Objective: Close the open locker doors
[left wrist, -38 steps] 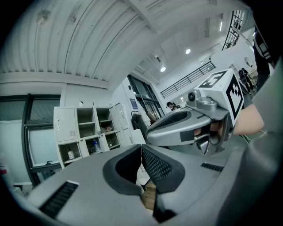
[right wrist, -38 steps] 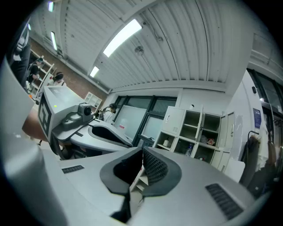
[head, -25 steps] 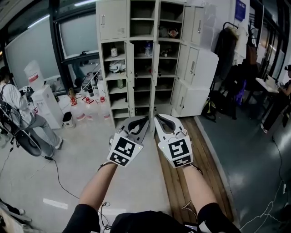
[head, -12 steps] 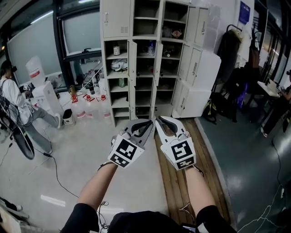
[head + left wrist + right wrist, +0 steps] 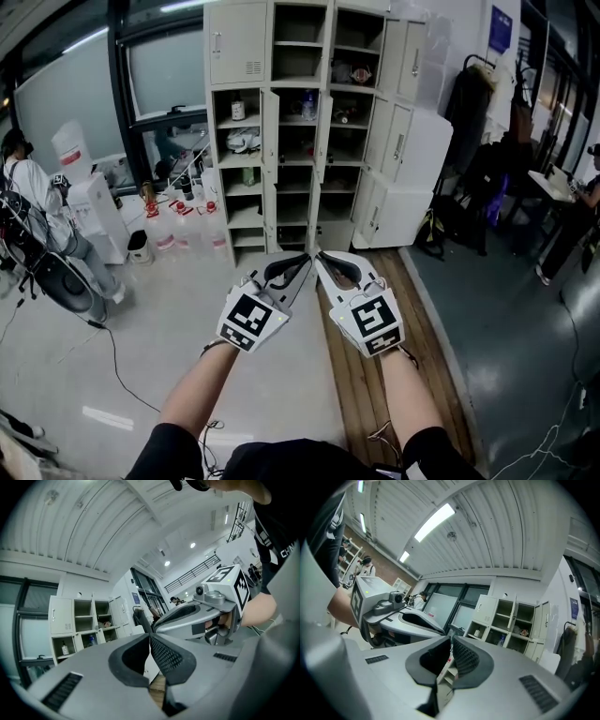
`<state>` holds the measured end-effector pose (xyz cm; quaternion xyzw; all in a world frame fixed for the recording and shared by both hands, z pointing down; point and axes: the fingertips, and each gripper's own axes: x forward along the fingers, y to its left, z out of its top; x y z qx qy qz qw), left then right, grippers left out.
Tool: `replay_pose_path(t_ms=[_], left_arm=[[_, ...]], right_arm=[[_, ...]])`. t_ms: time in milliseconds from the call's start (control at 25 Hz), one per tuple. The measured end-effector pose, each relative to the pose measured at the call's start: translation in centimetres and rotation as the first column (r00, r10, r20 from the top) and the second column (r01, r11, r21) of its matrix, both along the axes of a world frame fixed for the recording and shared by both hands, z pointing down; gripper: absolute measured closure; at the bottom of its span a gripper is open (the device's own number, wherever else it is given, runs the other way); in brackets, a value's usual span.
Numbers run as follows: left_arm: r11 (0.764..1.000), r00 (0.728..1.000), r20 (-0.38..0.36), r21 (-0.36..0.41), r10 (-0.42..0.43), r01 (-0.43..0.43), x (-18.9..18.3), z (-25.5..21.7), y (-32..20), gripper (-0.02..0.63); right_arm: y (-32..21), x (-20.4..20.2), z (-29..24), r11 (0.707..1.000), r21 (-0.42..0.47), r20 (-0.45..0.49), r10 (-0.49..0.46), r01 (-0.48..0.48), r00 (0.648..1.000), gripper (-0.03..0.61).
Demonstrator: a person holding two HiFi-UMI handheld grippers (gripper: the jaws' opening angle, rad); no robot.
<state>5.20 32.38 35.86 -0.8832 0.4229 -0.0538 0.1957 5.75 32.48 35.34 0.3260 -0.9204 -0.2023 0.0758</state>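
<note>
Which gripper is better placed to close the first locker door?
The right gripper, slightly. It and the left gripper are shut, far from the lockers, but the widest-open doors hang on its side.

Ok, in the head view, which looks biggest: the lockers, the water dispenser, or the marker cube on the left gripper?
1. Lockers
2. Water dispenser
3. Marker cube on the left gripper, enlarged by being nearest the camera.

Two tongs in play, left tongs [image 5: 305, 260] and right tongs [image 5: 320, 256]; one three-column locker [image 5: 266, 37], one shut door [image 5: 234, 42] at its top left.
</note>
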Motion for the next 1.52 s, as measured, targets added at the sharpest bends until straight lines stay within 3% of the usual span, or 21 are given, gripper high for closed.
replay_pose_path(t_ms=[160,320,520,760,960,1120,1280,1520], left_arm=[[1.000,1.000,-0.023,0.009,-0.003,0.004,-0.1,-0.2,0.1,0.592],[1.000,0.999,-0.028,0.006,-0.022,0.022,-0.5,-0.1,-0.4,0.592],[0.988,0.989,-0.044,0.068,-0.139,0.142,-1.2,-0.2,-0.9,0.592],[0.986,0.986,-0.046,0.031,-0.160,0.161,0.5,0.4,-2.7,0.592],[0.981,0.981,-0.049,0.036,-0.189,0.190,2.6,1.0,-4.0,0.592],[0.982,0.974,-0.125,-0.031,-0.191,0.189,3.7,2.5,-5.3,0.592],[0.979,0.968,-0.179,-0.129,-0.178,0.156,3.3,4.5,-8.3,0.592],[0.984,0.975,-0.157,-0.107,-0.156,0.141,0.1,4.5,-16.4,0.592]], right_arm=[[-0.4,0.7,-0.4,1.000,0.006,0.042,0.003,-0.004,0.999,0.545],[-0.8,1.0,-0.3,0.999,-0.044,0.080,-0.018,0.022,0.997,0.545],[-1.1,2.0,0.5,0.996,-0.075,0.095,-0.033,0.041,0.995,0.546],[-3.5,4.4,0.6,0.995,-0.093,0.110,0.037,-0.027,0.993,0.546],[-4.7,6.4,2.0,0.993,-0.118,0.095,0.025,-0.013,0.995,0.546],[-6.6,8.7,3.5,0.989,-0.142,0.092,0.043,-0.030,0.995,0.546],[-9.3,8.9,4.5,0.983,-0.179,0.125,0.063,-0.040,0.990,0.546],[-17.3,6.7,5.4,0.976,-0.199,0.108,0.110,-0.087,0.988,0.546]])
